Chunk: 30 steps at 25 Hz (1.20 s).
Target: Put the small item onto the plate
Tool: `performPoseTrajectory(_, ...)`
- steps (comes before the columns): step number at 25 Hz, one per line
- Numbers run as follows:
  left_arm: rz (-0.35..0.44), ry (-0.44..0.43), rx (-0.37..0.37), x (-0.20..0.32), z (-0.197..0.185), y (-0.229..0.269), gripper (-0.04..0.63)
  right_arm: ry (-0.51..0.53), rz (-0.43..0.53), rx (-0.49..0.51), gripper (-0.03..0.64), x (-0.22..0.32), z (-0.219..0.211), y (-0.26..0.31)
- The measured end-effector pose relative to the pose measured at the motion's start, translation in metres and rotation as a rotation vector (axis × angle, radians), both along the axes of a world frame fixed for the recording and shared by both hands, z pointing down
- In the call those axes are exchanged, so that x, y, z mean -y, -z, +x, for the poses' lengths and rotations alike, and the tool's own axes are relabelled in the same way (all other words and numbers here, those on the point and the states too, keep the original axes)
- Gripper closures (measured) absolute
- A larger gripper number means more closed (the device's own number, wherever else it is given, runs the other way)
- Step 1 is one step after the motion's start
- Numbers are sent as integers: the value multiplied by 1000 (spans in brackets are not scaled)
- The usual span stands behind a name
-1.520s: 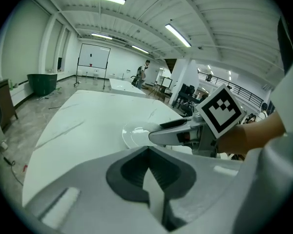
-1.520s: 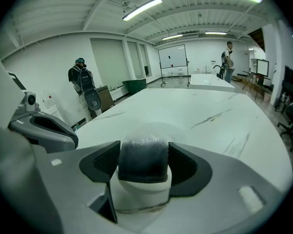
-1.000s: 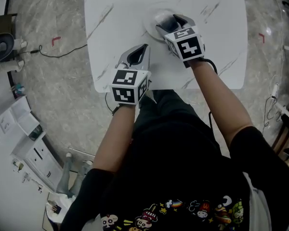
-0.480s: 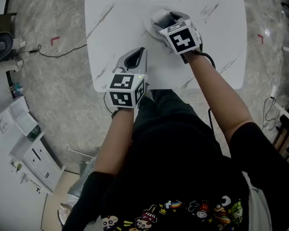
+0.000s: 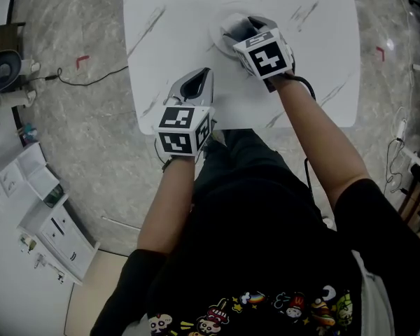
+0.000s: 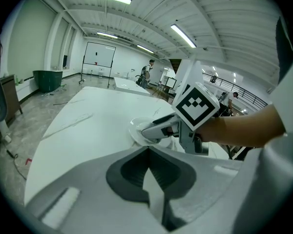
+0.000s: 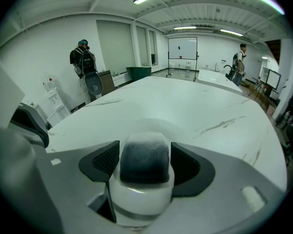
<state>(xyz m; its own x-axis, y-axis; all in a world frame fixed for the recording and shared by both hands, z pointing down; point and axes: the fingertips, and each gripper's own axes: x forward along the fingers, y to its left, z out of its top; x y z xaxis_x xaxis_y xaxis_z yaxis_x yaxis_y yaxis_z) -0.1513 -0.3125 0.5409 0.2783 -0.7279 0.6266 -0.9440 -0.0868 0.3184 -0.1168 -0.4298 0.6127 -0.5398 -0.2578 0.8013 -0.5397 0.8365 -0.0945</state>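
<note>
Small item (image 7: 144,182) is pinched between my right gripper's (image 7: 144,161) pads, one jaw on either side of it and shut only as far as its width allows. It's a stubby piece, dark and frosted at one end, white and rounded at the other. The white end sits nearest the camera and the dark end faces out toward the jaw tips, so I read its long axis as running along the jaws, pointing away from me across the table (image 5: 168,19). From the head view, those tips are over the plate (image 5: 218,32), so the carry looks done. Whether the item is touching the plate, I can't tell. What's left, I'd say: settle it down, open the jaws, back away. My left gripper (image 6: 147,150) has its jaws pressed together with nothing between them, parked low near the table's front edge, well apart from the plate.
</note>
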Motion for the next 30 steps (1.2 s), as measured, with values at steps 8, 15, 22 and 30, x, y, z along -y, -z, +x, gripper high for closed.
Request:
performPoseTrajectory(8, 8, -16, 18, 4, -2, 7, 595, -84, 98, 160, 431, 9, 14, 48)
performPoseTrajectory(15, 31, -41, 55, 17, -8, 22, 595, -227, 193, 233, 562, 17, 55, 97)
performPoseTrajectory(22, 72, -64, 95, 34, -10, 47, 595, -313, 258, 285, 600, 16, 98, 140)
performPoseTrajectory(30, 139, -77, 137, 43, -11, 88, 595, -339, 317, 332, 600, 6, 136, 181)
